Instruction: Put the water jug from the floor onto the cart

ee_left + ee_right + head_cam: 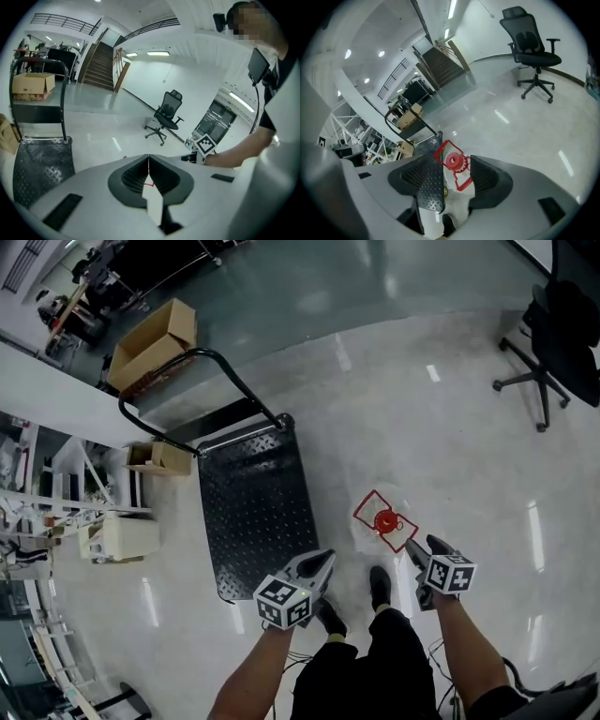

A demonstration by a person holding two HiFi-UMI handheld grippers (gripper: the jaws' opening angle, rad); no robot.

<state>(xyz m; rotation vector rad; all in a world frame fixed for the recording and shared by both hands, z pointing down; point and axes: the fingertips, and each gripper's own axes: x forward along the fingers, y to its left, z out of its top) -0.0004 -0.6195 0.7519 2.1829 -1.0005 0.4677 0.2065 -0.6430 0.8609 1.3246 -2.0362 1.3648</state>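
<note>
While the jug (368,529) stands upright on the floor (487,474), just right of the cart (253,502) and near the feet, nothing is gripped. The right tool (424,547) is held with its jaws wide apart and empty. In the right gripper view the red cap (453,161) is framed between them, untouched. The left tool (322,563) has its jaws together with nothing between, by the cart's near end.

Step judged: reach and grasp, task barely begun. The right tool should be lowered onto the neck under the cap and centred before it is closed, so the pads are not landed on the slick shoulder. The jug is likely heavy if full, so the left tool should be opened and brought to the body as second support. The jug should be kept upright, carried left and set well inside the deck, clear of the handle (216,357) at the far end.
</note>
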